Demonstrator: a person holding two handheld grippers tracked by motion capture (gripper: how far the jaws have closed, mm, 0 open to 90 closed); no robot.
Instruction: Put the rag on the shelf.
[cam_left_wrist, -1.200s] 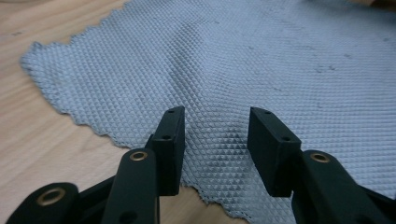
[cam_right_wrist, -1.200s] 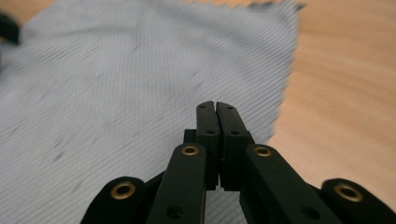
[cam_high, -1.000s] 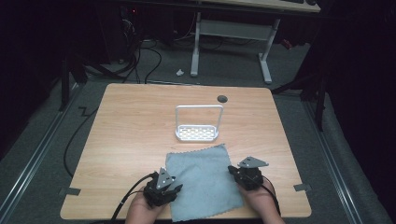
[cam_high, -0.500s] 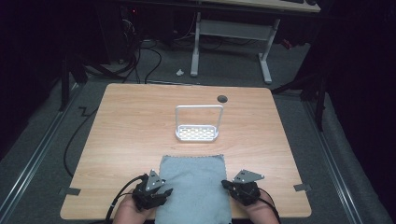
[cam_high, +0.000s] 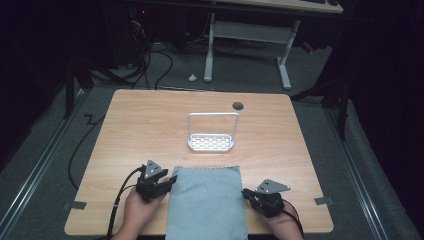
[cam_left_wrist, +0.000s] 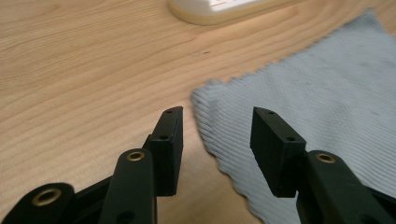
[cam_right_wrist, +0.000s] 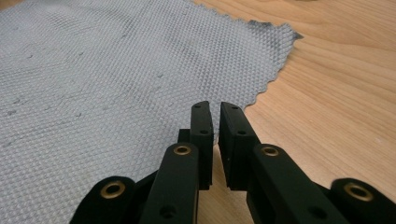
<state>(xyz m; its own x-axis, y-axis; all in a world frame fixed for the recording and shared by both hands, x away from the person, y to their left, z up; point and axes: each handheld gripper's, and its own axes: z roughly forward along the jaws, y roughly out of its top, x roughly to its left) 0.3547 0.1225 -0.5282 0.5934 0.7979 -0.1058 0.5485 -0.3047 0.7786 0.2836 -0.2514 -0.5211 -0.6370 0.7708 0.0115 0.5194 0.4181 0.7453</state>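
Grey cloth (cam_high: 207, 202) now squared, flat | left hand-held gripper (cam_high: 169, 181) wide, empty | right hand-held gripper (cam_high: 248, 194) just parting, empty

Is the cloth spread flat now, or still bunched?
Spread flat: the cloth lies as a smooth rectangle on the table, no folds or lifted corners visible, though its near edge hangs past the table's front.

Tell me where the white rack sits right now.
In the high view the white rack stands near the table's middle, just beyond the far edge of the grey cloth and nearer than the round hole.
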